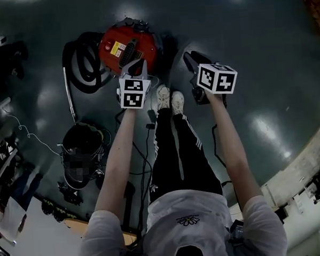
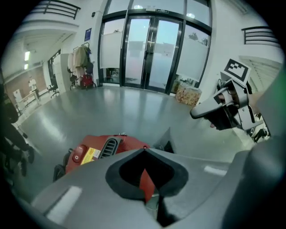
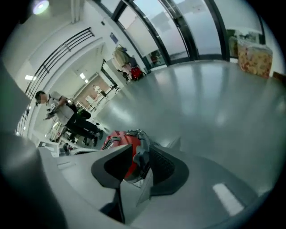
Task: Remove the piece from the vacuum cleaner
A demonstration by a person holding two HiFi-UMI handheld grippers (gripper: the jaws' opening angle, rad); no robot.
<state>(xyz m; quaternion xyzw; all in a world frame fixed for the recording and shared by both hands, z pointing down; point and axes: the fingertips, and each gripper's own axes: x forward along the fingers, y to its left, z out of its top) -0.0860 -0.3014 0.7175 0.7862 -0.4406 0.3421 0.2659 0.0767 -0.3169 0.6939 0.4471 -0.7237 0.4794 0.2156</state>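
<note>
A red vacuum cleaner (image 1: 127,47) stands on the grey floor ahead of the person's feet, with its black hose (image 1: 84,63) coiled at its left side. My left gripper (image 1: 137,68) hangs just above the cleaner's near edge, jaws together and empty. My right gripper (image 1: 193,62) is held off to the cleaner's right, also shut on nothing. The left gripper view has the left gripper (image 2: 144,151) over the red body (image 2: 96,152), and the right gripper (image 2: 206,112) floats at the right. From the right gripper (image 3: 140,150), the red cleaner (image 3: 119,139) shows behind the jaws.
A black bin (image 1: 81,149) stands on the floor at the left, with cables (image 1: 146,152) trailing past the person's legs. Glass doors (image 2: 147,53) close the far end of the hall. People (image 3: 67,117) stand at the far left. A pale ledge (image 1: 306,165) runs along the right.
</note>
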